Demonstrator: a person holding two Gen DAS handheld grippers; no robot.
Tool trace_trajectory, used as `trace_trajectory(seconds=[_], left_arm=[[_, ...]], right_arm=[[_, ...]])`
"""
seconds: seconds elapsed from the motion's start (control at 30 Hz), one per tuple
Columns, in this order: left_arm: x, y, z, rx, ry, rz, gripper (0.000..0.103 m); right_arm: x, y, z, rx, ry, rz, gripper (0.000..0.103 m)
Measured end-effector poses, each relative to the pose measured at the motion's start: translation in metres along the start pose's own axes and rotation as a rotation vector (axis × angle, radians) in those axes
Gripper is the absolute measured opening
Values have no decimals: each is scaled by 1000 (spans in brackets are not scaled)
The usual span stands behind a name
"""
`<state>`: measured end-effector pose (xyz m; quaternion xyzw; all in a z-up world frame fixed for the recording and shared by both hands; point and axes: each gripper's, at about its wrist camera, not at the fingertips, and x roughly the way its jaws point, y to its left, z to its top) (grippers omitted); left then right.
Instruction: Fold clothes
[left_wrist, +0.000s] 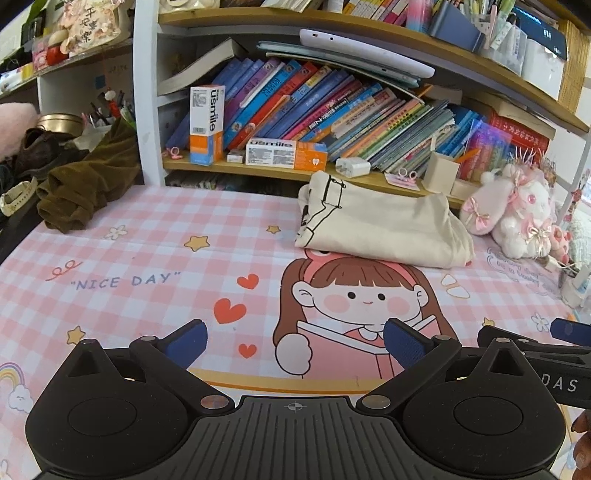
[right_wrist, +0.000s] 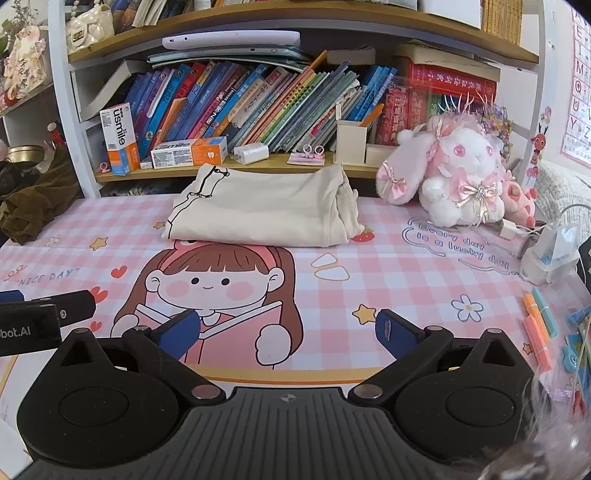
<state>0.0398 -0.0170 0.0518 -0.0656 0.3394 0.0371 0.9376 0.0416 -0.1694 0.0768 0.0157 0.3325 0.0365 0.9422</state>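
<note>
Hovering: left hand-held gripper (left_wrist: 295, 343) spread | right hand-held gripper (right_wrist: 288, 334) spread | empty

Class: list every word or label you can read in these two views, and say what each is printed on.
"NICE DAY": desk mat
"Every day is a lucky day": desk mat, right side
"usmile": upright box and flat box
"bot.AI": left gripper
"DAS": right gripper
Book spines, wall chart: too blurred.

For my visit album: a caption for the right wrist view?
Open right claw hovers over the pink desk mat, facing a folded cream garment.
</note>
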Motion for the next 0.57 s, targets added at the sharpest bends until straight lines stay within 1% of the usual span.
trace_trajectory(seconds=[0.3, 0.47, 0.57], left_arm=[[1, -3, -1, -1, 10, -15, 103], [-10, -8, -3, 12, -85, -22, 103], [-10, -11, -2, 24, -81, -29, 103]], right_arm=[[3, -1, -1, 14, 13, -5, 102], [2, -1, -2, 11, 13, -1, 102], [2, -1, -3, 12, 14, -2, 102]])
